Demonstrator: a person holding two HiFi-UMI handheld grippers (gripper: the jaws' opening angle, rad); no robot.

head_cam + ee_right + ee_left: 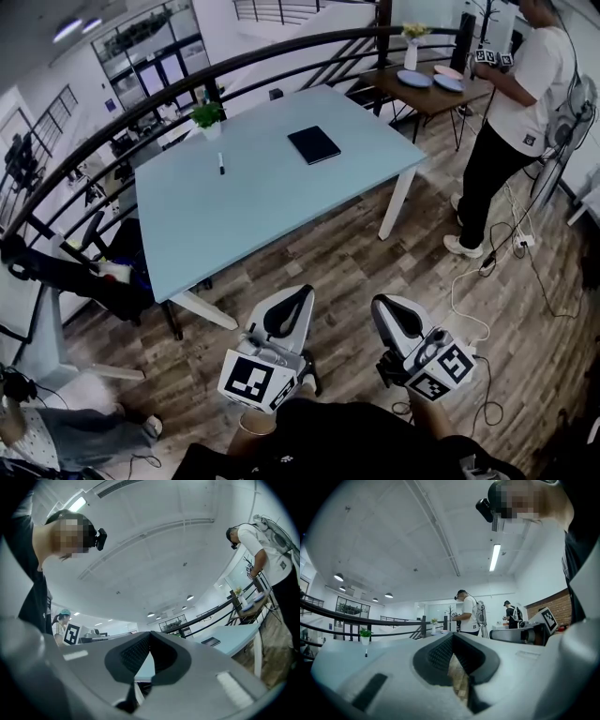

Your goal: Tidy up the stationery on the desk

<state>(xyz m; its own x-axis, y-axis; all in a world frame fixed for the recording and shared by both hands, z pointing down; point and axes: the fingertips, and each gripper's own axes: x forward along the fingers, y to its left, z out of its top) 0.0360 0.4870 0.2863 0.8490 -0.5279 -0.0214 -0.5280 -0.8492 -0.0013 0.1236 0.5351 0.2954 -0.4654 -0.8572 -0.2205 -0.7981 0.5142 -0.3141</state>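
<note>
Left gripper (292,300), nearest: jaws closed, nothing between them. Right gripper (388,309): likewise closed and empty. Both are short of the pale-blue desk (187,234). On it, black pen (221,164) at left, dark notebook (314,144) further right, well apart. Judged step: approach, nothing gathered yet. Next move needs jaws opened and a reach to the pen.

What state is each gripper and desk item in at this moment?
left gripper: shut, empty.
right gripper: shut, empty.
notebook: closed, flat on the desk.
pen: lying on the desk, apart from the notebook.
potted plant: upright near the desk's edge.
</note>
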